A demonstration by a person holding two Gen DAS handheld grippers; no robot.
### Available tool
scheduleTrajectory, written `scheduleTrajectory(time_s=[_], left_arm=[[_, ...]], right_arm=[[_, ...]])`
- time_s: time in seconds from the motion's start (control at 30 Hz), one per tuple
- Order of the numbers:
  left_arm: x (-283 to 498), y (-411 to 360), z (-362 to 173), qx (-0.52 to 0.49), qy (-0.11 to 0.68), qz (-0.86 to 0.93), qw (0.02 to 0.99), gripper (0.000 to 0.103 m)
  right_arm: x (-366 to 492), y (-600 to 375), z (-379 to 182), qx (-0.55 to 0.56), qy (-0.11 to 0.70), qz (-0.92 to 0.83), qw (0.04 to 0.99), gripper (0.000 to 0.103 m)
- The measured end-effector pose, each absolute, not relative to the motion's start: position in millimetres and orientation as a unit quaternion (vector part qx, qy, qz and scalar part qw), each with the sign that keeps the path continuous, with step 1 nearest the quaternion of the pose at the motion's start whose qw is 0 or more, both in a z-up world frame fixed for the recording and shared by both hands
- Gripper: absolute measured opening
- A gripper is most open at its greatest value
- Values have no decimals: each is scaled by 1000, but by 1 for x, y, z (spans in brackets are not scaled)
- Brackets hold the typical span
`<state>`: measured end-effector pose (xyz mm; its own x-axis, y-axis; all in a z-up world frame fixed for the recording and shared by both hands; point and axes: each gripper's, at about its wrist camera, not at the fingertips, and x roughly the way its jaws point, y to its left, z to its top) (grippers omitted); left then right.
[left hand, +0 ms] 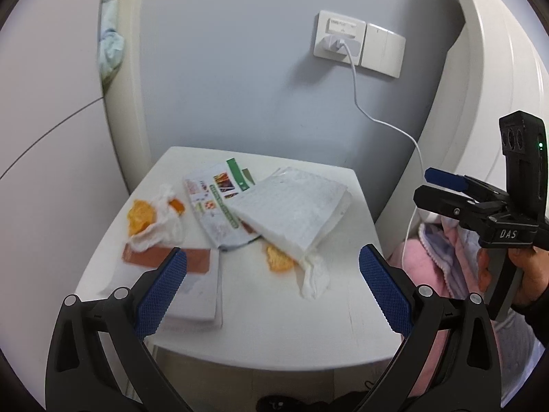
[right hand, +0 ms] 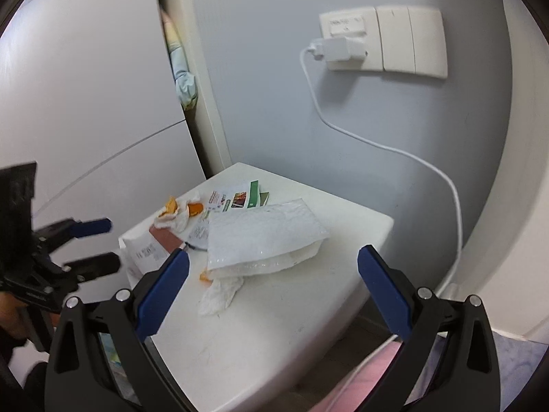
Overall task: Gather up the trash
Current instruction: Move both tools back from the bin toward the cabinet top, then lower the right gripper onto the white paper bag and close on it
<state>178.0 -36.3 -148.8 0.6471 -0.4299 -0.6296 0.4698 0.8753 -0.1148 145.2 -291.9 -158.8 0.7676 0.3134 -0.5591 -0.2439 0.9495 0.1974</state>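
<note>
On a small white table (left hand: 274, 326) (right hand: 274, 343) lies the trash. A crumpled tissue holding orange peel (left hand: 154, 219) (right hand: 178, 216) sits at the left. A white padded envelope (left hand: 291, 206) (right hand: 260, 237) rests over a colourful leaflet (left hand: 216, 206) (right hand: 230, 201). From under the envelope's near edge stick out an orange peel (left hand: 279, 257) (right hand: 205, 276) and a second tissue (left hand: 314, 274) (right hand: 219, 295). My left gripper (left hand: 272, 252) (right hand: 113, 243) hovers open over the table's front. My right gripper (right hand: 273, 252) (left hand: 422, 185) is open off the right side, holding nothing.
A white booklet with a brown-red band (left hand: 192, 285) (right hand: 147, 247) lies at the table's left front. A charger (left hand: 339, 44) (right hand: 339, 49) is plugged into the wall socket, its cable hanging down right of the table. Pink bedding (left hand: 429, 257) lies to the right. A hand (left hand: 528, 274) holds the right gripper.
</note>
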Motion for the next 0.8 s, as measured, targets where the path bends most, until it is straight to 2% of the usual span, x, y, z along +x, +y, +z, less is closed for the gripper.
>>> scheduleTrajectory(time_s=[0.3, 0.73, 0.8], left_arm=[[229, -60, -169, 19, 369, -270, 889, 97], [270, -75, -199, -2, 395, -294, 870, 97], [273, -77, -201, -4, 397, -297, 869, 95]], right_arm=[[188, -319, -190, 117, 349, 139, 919, 96], [228, -319, -211, 150, 363, 142, 908, 96], [231, -317, -213, 153, 367, 143, 906, 93]])
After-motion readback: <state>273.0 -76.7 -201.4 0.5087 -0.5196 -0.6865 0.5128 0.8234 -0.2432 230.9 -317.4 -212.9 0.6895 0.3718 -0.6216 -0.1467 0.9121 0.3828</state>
